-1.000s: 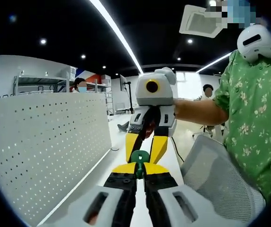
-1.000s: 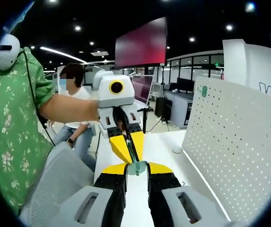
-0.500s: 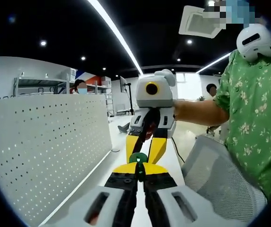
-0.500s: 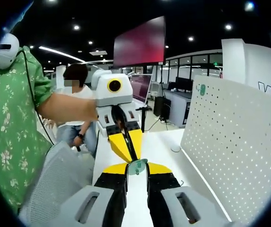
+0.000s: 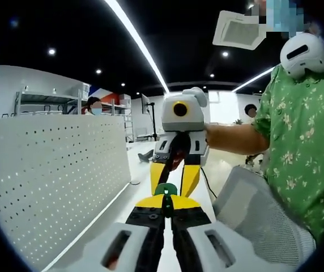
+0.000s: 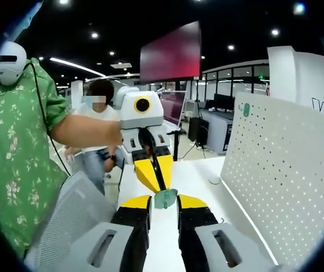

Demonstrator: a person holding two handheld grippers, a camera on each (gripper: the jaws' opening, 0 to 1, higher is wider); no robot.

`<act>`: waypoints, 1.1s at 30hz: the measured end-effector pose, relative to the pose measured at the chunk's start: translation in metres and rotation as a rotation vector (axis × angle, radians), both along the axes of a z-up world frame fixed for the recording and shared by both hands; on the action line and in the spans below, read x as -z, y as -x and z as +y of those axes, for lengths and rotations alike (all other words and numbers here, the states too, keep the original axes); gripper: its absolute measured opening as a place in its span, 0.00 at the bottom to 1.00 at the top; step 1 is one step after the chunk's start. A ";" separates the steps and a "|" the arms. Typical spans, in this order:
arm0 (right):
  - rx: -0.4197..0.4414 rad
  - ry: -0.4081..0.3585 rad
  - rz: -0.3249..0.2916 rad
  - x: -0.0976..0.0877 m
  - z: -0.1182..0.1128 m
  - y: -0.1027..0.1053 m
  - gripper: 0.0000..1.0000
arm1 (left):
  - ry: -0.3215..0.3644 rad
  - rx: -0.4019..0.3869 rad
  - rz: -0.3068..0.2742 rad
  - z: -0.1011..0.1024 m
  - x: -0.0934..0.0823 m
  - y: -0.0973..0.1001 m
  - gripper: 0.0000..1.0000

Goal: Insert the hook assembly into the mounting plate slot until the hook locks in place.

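The green hook assembly (image 5: 166, 188) hangs in the air between the two grippers, which face each other tip to tip. My left gripper (image 5: 166, 199) is shut on its dark green edge. From the opposite side my right gripper (image 5: 173, 188) reaches in, its yellow fingers (image 5: 157, 175) closed around the same piece. In the right gripper view the hook assembly (image 6: 165, 198) looks pale green, with my right gripper (image 6: 165, 202) shut on it and the left gripper (image 6: 162, 190) pinching its far edge. The white perforated mounting plate (image 5: 48, 181) stands upright beside both grippers, apart from the hook, mounting plate (image 6: 281, 175).
A white tabletop (image 6: 193, 175) runs under the grippers along the plate's foot. A grey mesh chair back (image 5: 252, 209) and a person in a green flowered shirt (image 5: 303, 147) are close on the other side. Another person (image 6: 97, 153) sits behind, near monitors.
Both grippers keep their hold on the hook assembly. The views have drifted only slightly, and the seated person behind has shifted a little.
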State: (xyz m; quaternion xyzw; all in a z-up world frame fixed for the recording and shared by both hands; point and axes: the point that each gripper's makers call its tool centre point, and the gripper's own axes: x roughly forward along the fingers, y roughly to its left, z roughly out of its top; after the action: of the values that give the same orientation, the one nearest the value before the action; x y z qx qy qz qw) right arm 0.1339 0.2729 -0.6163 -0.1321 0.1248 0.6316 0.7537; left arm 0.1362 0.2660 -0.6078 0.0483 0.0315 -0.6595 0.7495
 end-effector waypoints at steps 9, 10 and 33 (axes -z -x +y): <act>-0.041 -0.056 -0.027 -0.011 0.004 0.007 0.16 | 0.038 0.030 0.022 0.000 -0.007 0.006 0.02; -0.044 -0.054 -0.033 -0.011 0.004 0.007 0.16 | 0.037 0.028 0.018 -0.001 -0.007 0.006 0.03; 0.010 -0.060 -0.030 -0.011 0.000 -0.004 0.15 | 0.011 -0.027 -0.045 -0.001 -0.003 -0.003 0.05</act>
State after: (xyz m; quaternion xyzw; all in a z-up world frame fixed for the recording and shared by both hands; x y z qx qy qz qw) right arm 0.1379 0.2730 -0.6051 -0.1182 0.0950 0.6293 0.7622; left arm 0.1395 0.2649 -0.6051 0.0589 0.0116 -0.6482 0.7591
